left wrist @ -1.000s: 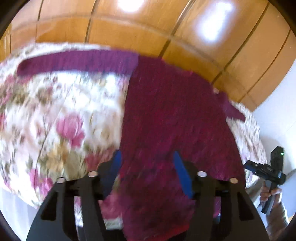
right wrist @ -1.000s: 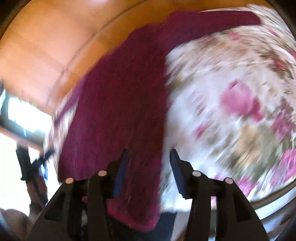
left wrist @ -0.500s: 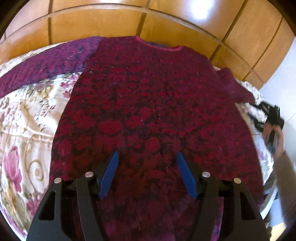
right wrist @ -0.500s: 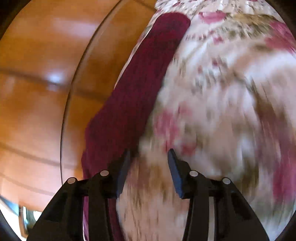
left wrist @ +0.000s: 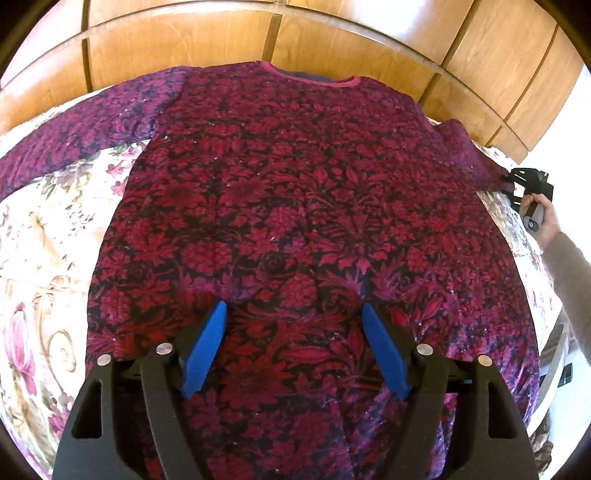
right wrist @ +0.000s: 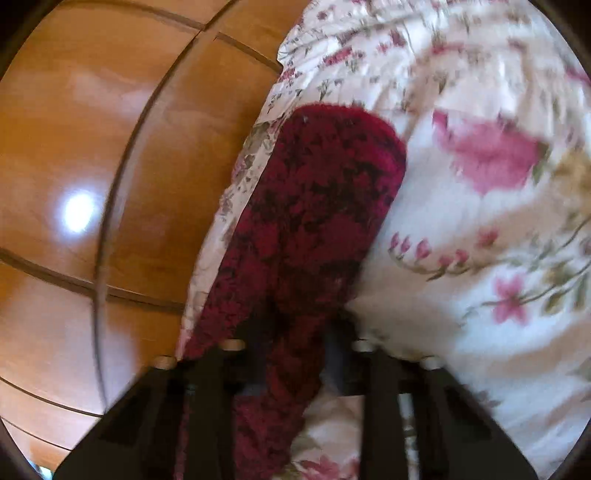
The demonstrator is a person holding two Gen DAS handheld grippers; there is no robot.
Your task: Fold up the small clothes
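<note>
A dark red floral sweater [left wrist: 295, 206] lies flat, front up, on a flowered bedspread [left wrist: 48, 258], neckline toward the wooden headboard. My left gripper [left wrist: 293, 332] hovers open above its lower middle, blue pads [left wrist: 207, 343] apart and empty. In the right wrist view the sweater's right sleeve [right wrist: 314, 206] runs out from between my right gripper's fingers [right wrist: 295, 332]. The fingers sit on either side of the sleeve, dark and blurred. In the left wrist view my right gripper [left wrist: 528, 184] is at the sleeve's end at the far right.
A wooden panelled headboard [left wrist: 258, 33] runs behind the bed and also shows in the right wrist view [right wrist: 92, 166]. The bed's right edge drops off near the right sleeve. The left sleeve [left wrist: 74, 129] stretches out to the left on the bedspread.
The left gripper has swung to centre over the sweater's body and steadied. The right gripper has moved out along the right sleeve and now has the sleeve between its fingers.
</note>
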